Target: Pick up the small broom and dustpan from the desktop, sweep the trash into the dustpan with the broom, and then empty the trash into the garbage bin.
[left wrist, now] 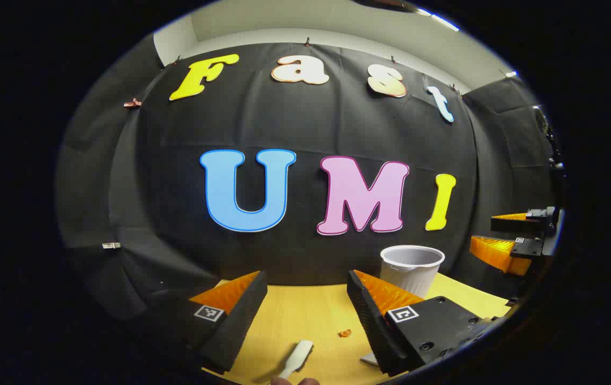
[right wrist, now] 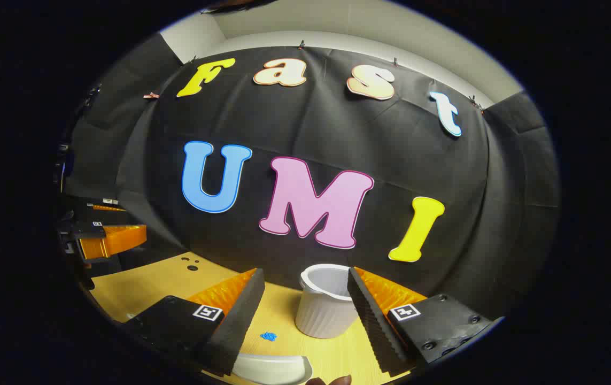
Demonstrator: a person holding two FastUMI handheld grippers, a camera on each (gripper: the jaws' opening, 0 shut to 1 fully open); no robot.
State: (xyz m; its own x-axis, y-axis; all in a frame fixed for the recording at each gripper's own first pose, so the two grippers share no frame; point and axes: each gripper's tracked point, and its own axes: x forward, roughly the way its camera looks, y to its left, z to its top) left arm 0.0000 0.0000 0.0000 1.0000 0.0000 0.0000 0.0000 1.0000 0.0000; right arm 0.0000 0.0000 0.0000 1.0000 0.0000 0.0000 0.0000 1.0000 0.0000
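Yellow wood surface (left wrist: 305, 315) below you, both grippers spread and holding nothing: left gripper (left wrist: 305, 315) over the broom handle (left wrist: 297, 357) at six o'clock, right gripper (right wrist: 305, 315) above the dustpan (right wrist: 273, 369). Careful, the bin (right wrist: 322, 305) sits at twelve o'clock; swing wide and you'll topple it, or scatter the orange scrap (left wrist: 345, 333) and blue scrap (right wrist: 269, 336).

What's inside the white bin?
The bin stands on the yellow table. Its mouth shows a bare white inner wall near the rim in both gripper views. Nothing pokes out. The bottom is hidden by the rim, so I cannot tell whether it holds trash.
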